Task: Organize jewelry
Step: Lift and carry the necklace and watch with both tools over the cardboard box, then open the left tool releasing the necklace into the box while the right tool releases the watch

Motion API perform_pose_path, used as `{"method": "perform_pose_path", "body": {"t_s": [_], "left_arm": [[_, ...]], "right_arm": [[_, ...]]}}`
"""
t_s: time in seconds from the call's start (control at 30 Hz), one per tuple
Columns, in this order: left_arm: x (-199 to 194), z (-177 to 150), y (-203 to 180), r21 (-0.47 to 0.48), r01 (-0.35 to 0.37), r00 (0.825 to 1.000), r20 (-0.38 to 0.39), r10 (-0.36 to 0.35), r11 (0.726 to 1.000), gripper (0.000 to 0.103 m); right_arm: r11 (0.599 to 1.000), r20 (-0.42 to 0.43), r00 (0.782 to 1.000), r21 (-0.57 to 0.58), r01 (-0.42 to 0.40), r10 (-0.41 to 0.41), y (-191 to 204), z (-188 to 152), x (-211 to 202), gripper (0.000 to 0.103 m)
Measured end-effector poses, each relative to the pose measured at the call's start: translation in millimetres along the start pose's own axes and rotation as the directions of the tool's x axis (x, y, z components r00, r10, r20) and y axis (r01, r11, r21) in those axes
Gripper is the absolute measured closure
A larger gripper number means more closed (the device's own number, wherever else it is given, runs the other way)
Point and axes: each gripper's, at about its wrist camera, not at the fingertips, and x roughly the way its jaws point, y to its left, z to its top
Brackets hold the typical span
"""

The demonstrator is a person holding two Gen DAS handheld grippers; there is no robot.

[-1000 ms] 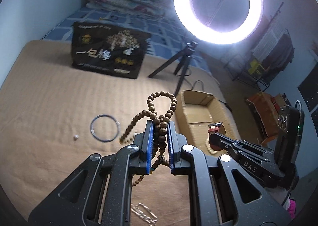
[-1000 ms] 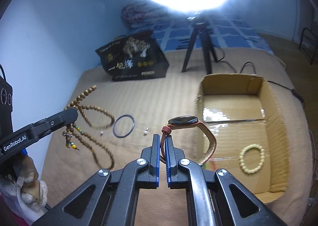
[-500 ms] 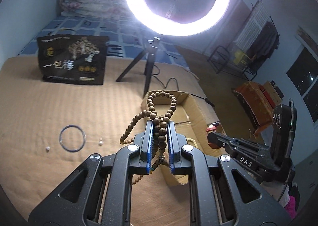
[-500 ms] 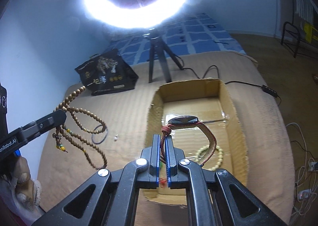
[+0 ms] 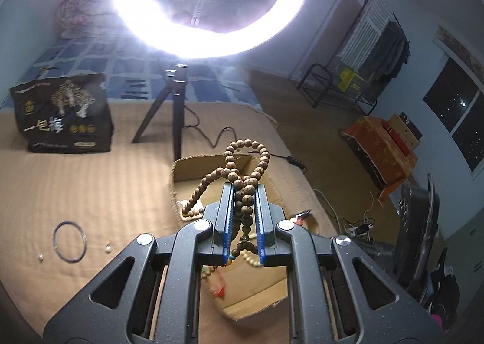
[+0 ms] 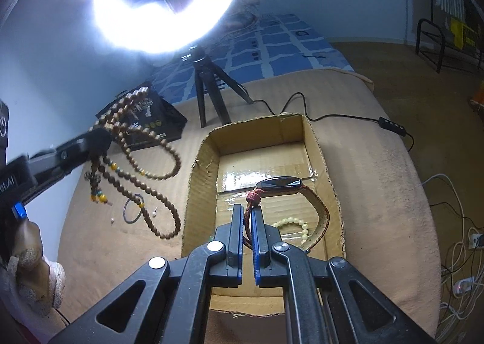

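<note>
- Tan bedspread under open cardboard box.
- Left gripper: clamped on wooden bead necklace.
- Right gripper: pinching watch strap above box.

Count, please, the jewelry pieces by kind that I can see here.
Brown wooden bead strand: 1
Pale yellow bead bracelet: 1
Black-faced watch with red-brown strap: 1
Dark thin ring bangle: 1
Small white pearls: 2
Total: 6
</note>
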Motion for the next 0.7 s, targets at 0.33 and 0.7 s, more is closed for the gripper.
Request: {"method": "perform_pose_path", "body": {"t_s": [0.33,0.7], "left_arm": [[51,5,4,-0.015,-0.017,0.999,-0.036,0.016,1.0,0.092],[85,-2,28,-0.039,-0.064,0.994,-0.092,0.06,0.997,0.092]], "right_arm": [[0.999,-0.04,0.999,0.034,0.021,-0.02,-18,1,23,0.101],[0.997,-0.081,0.995,0.023,0.068,-0.066,-24,2,52,0.101]]}}
